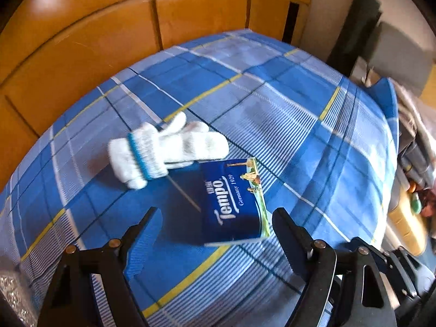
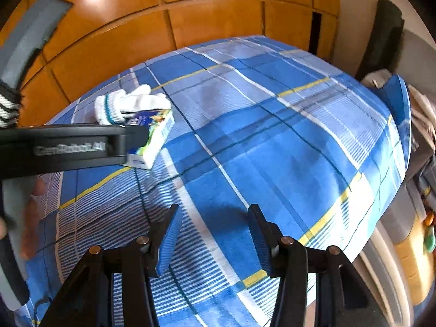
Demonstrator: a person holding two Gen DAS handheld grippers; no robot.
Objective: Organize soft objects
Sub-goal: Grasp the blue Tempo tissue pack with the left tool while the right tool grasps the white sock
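Note:
A white knitted glove [image 1: 163,150] with a blue cuff band lies on the blue plaid bed sheet [image 1: 299,136]. A dark blue Tempo tissue pack [image 1: 231,201] lies flat just in front of the glove, touching its cuff. My left gripper [image 1: 215,210] hangs over the pack with its jaws wide, one finger on each side, and the pads do not press on it. In the right wrist view the glove [image 2: 130,106] and the pack [image 2: 158,136] sit at the left, with the left gripper [image 2: 141,137] reaching over the pack. My right gripper [image 2: 214,207] stands open over bare sheet.
Orange wooden panels [image 1: 109,41] rise behind the bed. A dark upright object [image 1: 354,27] leans on the wall at the back right. Cluttered boxes and cloth [image 1: 408,204] sit beyond the bed's right edge. A person's hand [image 2: 30,212] holds the left gripper.

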